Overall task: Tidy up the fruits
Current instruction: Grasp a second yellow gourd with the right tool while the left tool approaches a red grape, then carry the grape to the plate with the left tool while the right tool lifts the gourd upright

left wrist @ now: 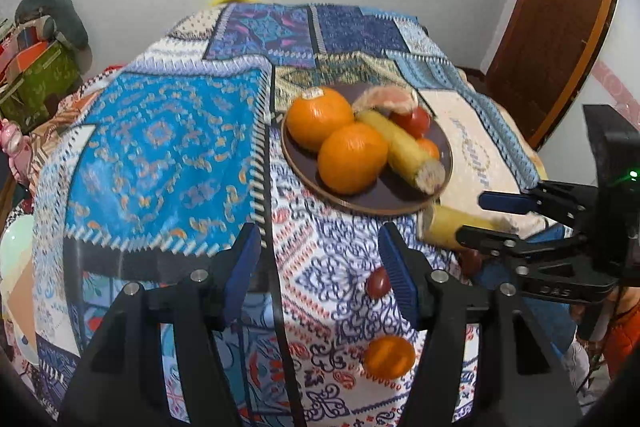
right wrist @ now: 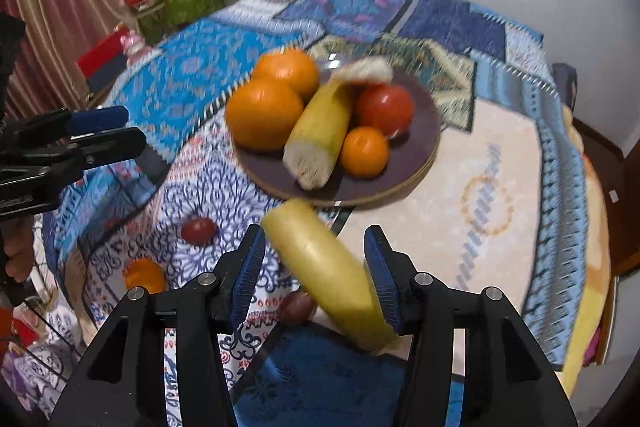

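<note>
Right fingers [right wrist: 382, 283] are seemingly pinching the yellow corn cob [right wrist: 332, 275] (blurred) toward the brown plate [right wrist: 424, 131]; left fingers [left wrist: 400, 275] are hovering apart, empty.

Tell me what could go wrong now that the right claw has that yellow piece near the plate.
The yellow piece sits askew between the right claw's fingers, seemingly touching only one pad, so it may slip. The plate is crowded with the oranges, the tomato and another yellow piece; adding more could roll something off.
</note>
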